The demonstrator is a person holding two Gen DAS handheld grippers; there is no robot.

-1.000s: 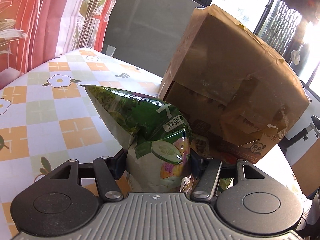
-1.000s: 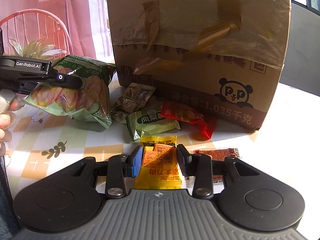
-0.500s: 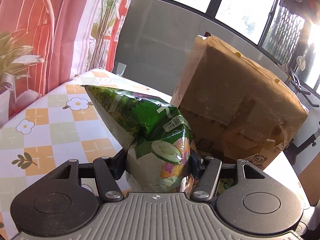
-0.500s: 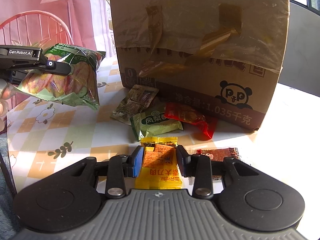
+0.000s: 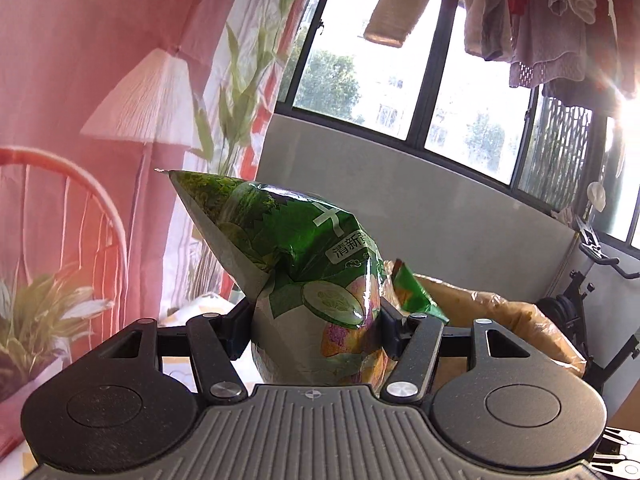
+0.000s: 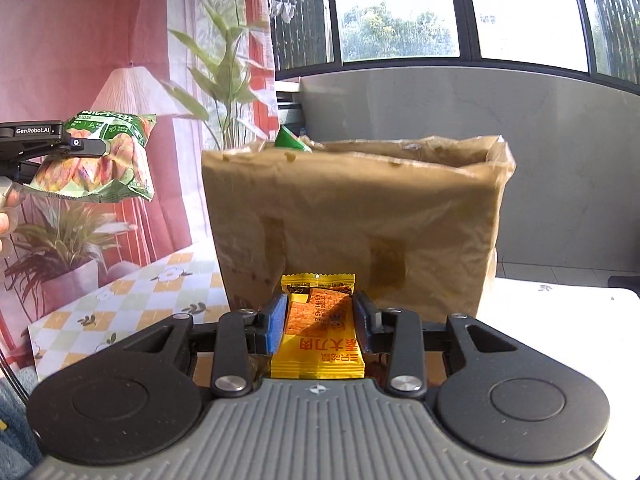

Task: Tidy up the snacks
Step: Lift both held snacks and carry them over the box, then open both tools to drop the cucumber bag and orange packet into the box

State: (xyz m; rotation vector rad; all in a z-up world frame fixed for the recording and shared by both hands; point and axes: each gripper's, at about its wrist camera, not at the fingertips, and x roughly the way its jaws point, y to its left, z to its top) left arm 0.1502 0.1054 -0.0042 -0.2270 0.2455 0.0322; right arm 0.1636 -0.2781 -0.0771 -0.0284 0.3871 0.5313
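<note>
My left gripper (image 5: pixel 314 320) is shut on a puffy green snack bag (image 5: pixel 296 264) printed with cucumber slices, held up in the air. In the right wrist view the same green bag (image 6: pixel 96 160) hangs at the upper left, beside and level with the top of the brown cardboard box (image 6: pixel 352 220). My right gripper (image 6: pixel 320 320) is shut on a small yellow snack packet (image 6: pixel 318 336), raised in front of the box's near wall. A green packet corner (image 6: pixel 290 140) sticks out of the box's open top. The box rim (image 5: pixel 500 312) shows low behind the left gripper.
The table with its checked flower cloth (image 6: pixel 132 304) runs left of the box. A potted plant (image 6: pixel 60 248) and a red chair back (image 5: pixel 68 184) stand at the left. Behind are a grey wall and windows (image 5: pixel 400 72), with an exercise bike (image 5: pixel 592 280) at the right.
Both grippers have risen with their packets. The loose snacks in front of the box have dropped out of view, and the box's open top now shows.
</note>
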